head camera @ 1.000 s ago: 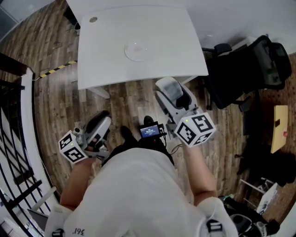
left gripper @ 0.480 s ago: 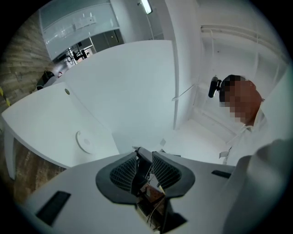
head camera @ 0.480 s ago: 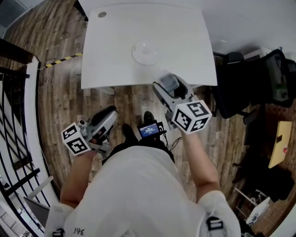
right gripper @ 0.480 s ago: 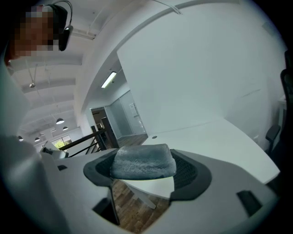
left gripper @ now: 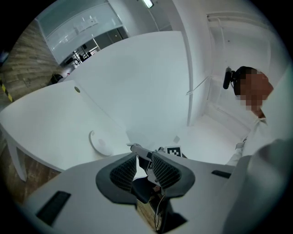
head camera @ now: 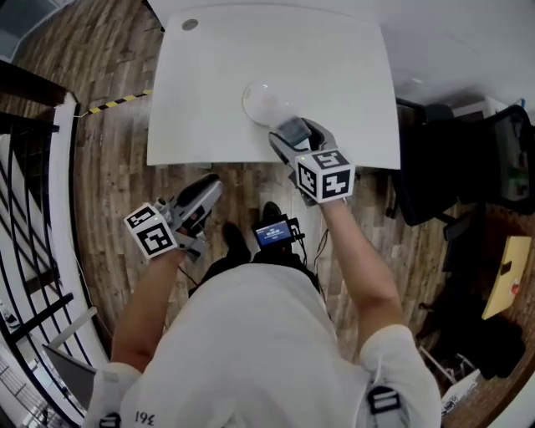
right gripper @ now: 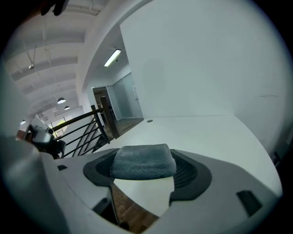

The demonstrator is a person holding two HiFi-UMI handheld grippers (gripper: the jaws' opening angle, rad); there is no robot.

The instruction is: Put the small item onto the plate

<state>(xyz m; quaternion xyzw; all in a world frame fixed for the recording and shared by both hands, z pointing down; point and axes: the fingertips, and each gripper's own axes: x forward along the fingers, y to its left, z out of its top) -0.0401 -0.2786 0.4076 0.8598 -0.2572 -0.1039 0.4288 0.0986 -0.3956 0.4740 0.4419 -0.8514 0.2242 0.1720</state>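
A clear round plate [head camera: 261, 100] sits near the front edge of the white table [head camera: 217, 75]. My right gripper [head camera: 289, 139] is shut on the small item [head camera: 294, 128], a grey soft pad, and hovers over the table's front edge just right of the plate. The pad [right gripper: 143, 160] fills the span between the jaws of the right gripper [right gripper: 144, 172], with the table [right gripper: 206, 132] beyond it. My left gripper [head camera: 209, 187] hangs low over the wooden floor, in front of the table. From the left gripper [left gripper: 144, 160], whose jaws stand apart with nothing between them, the plate [left gripper: 101, 141] is visible.
A black office chair [head camera: 506, 142] stands right of the table. A dark railing [head camera: 33, 209] runs along the left, with striped floor tape [head camera: 117, 104] near it. A round grommet [head camera: 190, 25] marks the table's far left. A small screen device [head camera: 272, 232] hangs at the person's chest.
The right gripper has carried the grey pad forward from over the floor to the table's front edge beside the plate. The left gripper has stayed low and drifted slightly right.
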